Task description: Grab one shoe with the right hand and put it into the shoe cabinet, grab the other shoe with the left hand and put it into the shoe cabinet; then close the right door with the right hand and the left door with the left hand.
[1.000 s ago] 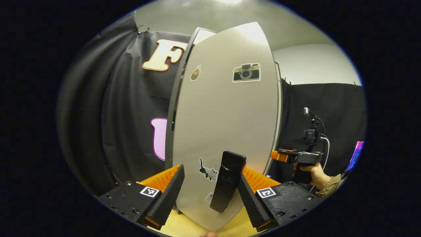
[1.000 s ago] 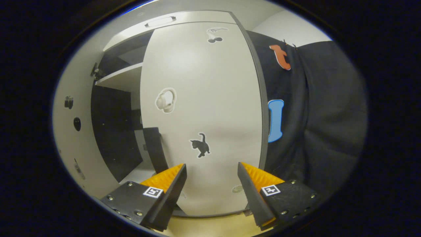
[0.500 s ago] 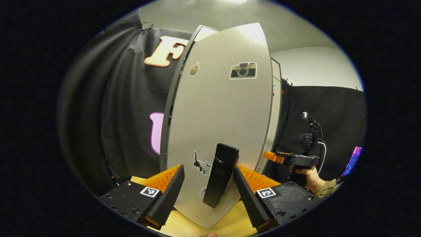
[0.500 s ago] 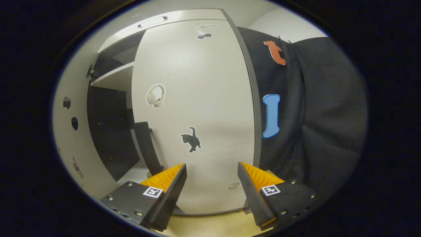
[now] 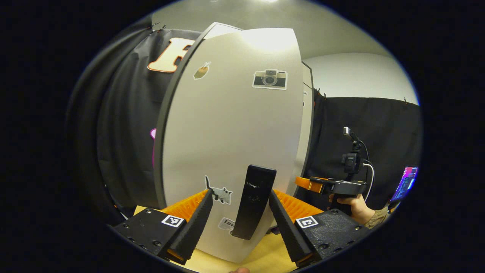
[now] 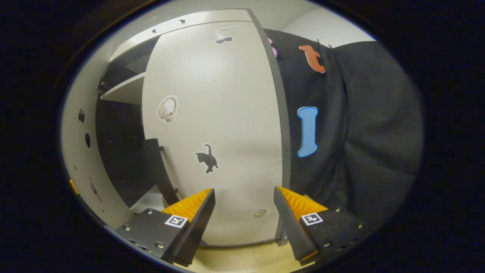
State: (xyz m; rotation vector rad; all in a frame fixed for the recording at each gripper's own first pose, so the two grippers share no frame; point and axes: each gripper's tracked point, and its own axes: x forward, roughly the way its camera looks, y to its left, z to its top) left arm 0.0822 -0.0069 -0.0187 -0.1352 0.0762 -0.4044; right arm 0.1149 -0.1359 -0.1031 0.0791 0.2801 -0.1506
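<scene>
Facing the left door (image 5: 231, 125), the left hand-held gripper (image 5: 238, 223) stood apart around its handle (image 5: 253, 206); the right hand-held gripper (image 6: 244, 223) gaped before the right door (image 6: 216, 125).

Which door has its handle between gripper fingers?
The left door, with the camera sticker: its handle stands between the left gripper fingers. The right door, with the black cat sticker, has its handle left of the right gripper.

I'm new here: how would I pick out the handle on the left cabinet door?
Start at the tall pale door that stands before the left gripper. Low on it, right of a grey cat sticker, is the handle, a long upright black bar. It is the only raised part; everything else on the door is a flat sticker.
</scene>
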